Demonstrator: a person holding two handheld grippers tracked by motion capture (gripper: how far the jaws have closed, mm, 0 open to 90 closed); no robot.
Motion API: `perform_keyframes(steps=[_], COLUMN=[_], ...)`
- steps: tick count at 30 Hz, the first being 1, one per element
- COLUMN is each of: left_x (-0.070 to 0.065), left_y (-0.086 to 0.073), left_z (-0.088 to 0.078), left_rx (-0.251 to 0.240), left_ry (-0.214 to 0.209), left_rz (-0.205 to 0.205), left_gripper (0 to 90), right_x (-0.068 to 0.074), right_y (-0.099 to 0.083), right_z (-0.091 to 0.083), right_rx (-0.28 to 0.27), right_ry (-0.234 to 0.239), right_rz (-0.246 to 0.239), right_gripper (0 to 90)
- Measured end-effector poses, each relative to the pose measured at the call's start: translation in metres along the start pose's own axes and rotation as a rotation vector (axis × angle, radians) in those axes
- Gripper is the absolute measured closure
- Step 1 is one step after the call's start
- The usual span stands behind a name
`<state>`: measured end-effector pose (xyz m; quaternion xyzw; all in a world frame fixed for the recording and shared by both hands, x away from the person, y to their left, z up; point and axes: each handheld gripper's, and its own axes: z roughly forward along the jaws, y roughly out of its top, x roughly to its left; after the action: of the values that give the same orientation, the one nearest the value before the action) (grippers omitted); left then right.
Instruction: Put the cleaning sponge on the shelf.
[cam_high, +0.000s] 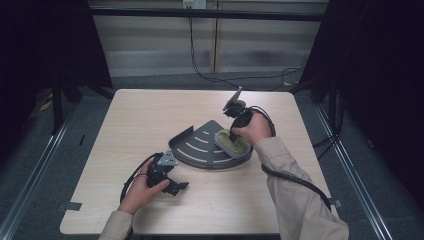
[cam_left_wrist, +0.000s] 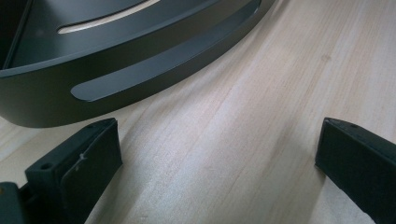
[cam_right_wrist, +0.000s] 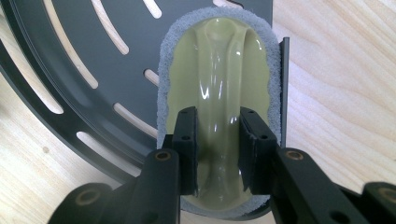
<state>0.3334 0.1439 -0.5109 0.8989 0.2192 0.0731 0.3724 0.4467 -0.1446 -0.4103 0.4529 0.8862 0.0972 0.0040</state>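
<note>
Right gripper view shows your right gripper (cam_right_wrist: 217, 154) clenched on the scrubber's (cam_right_wrist: 219, 84) glossy ridge inside the slotted tray (cam_right_wrist: 70, 56), left gripper (cam_left_wrist: 219, 163) released beside it; tugging could drag that unheld tray.

A light wooden bench (cam_high: 150, 115) stood on a grey floor (cam_high: 45, 150) between dark frame posts (cam_high: 57, 100). At the far side ran a pale panelled wall (cam_high: 150, 45), down which a black cable (cam_high: 192, 55) hung.

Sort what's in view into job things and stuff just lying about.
In the job:
- scrubber, clamped by the right gripper
- slotted rack it sits in
- left gripper, open beside the rack

Lying about:
- cables on the floor beyond the table
</note>
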Motion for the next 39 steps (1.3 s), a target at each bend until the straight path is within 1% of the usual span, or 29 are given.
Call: perform_keyframes(steps=[30, 32, 39], left_x=[0.000, 0.000, 0.000], left_y=[0.000, 0.000, 0.000], left_z=[0.000, 0.000, 0.000], left_rx=[0.002, 0.000, 0.001], left_ry=[0.001, -0.001, -0.002], left_rz=[0.002, 0.001, 0.002], left_gripper=[0.0, 0.0, 0.0], right_x=[-0.001, -0.001, -0.003], right_y=[-0.003, -0.004, -0.006], right_z=[0.009, 0.010, 0.013], right_rx=[-0.001, 0.007, 0.007], right_ry=[0.007, 0.005, 0.010], right_rz=[0.021, 0.021, 0.026], right_gripper=[70.0, 69.9, 69.6])
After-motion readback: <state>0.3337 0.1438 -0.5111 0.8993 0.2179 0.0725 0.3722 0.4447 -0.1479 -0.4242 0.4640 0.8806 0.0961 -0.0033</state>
